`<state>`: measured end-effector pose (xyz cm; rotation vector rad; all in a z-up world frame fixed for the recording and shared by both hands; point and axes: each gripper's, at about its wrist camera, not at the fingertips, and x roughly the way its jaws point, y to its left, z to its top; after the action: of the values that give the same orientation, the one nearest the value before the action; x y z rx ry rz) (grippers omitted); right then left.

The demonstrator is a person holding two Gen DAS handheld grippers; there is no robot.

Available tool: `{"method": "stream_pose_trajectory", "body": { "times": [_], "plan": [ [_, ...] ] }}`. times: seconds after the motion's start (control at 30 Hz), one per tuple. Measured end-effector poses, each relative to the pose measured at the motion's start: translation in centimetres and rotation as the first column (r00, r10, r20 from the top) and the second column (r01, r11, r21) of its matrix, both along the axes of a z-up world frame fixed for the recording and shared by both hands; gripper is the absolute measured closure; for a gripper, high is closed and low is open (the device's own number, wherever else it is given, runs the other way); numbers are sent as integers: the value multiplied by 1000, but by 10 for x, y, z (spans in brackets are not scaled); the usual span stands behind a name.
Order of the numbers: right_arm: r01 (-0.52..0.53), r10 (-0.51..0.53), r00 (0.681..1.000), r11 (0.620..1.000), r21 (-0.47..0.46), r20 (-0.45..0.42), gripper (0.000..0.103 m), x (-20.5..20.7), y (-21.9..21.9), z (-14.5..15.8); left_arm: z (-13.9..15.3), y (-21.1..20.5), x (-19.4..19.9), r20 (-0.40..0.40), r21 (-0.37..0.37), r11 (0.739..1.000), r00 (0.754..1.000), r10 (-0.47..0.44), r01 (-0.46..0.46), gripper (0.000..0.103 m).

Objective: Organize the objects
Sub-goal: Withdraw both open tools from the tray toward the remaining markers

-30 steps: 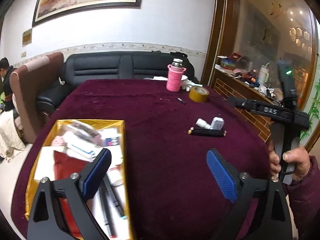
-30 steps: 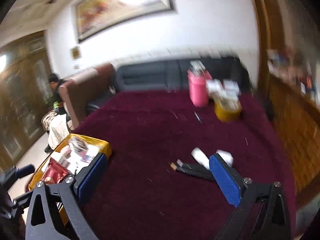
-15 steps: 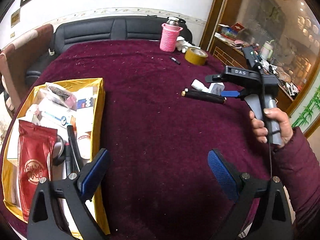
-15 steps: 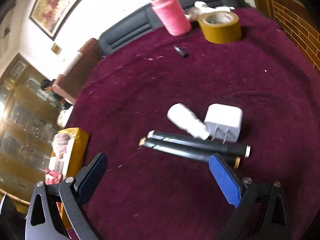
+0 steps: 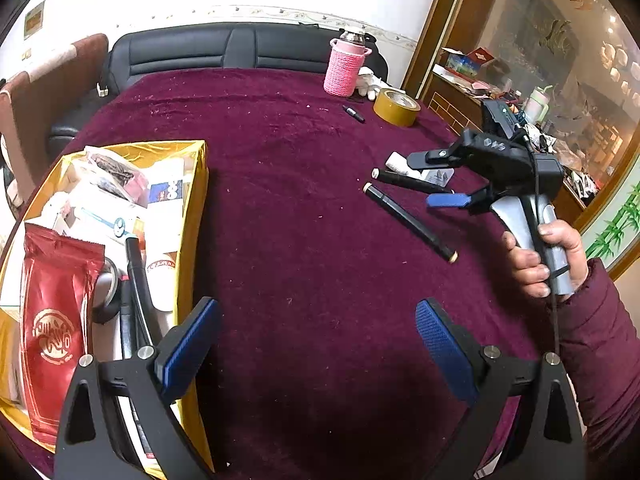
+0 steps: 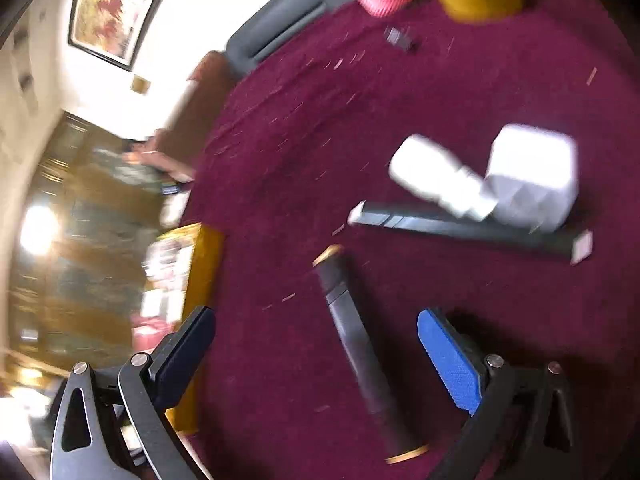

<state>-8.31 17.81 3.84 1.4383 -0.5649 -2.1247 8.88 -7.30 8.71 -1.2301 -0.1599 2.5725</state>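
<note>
Right gripper (image 6: 316,332): fingers spread wide, empty, straddling the nearer black marker (image 6: 362,354), which has swung away from its twin (image 6: 464,228). Left gripper (image 5: 316,344): wide apart, empty, beside the gold box (image 5: 196,216)

1. The two black pens lay side by side before. The near pen (image 5: 409,221) swung away from the far pen (image 5: 408,181) and then lay at a slant.
2. The right gripper (image 5: 442,184) came down close over the pens, with its jaws wide apart.
3. In the right wrist view the near pen (image 6: 366,354) now lay between the right gripper's fingers (image 6: 448,360).
4. That view turned blurry and tilted.
</note>
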Motion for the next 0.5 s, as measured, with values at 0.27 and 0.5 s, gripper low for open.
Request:
{"method": "stream_pose_trajectory", "body": {
  "times": [0.27,0.5],
  "plan": [
    [-57,69,994,988,-143,80,1,6,-23,-14,-1,-12,3,8,21,1000,1000,21,-21,5],
    [85,-72,992,988,127,-100,0,-16,5,24,-6,-20,5,23,55,998,999,38,-40,5]
  ]
}}
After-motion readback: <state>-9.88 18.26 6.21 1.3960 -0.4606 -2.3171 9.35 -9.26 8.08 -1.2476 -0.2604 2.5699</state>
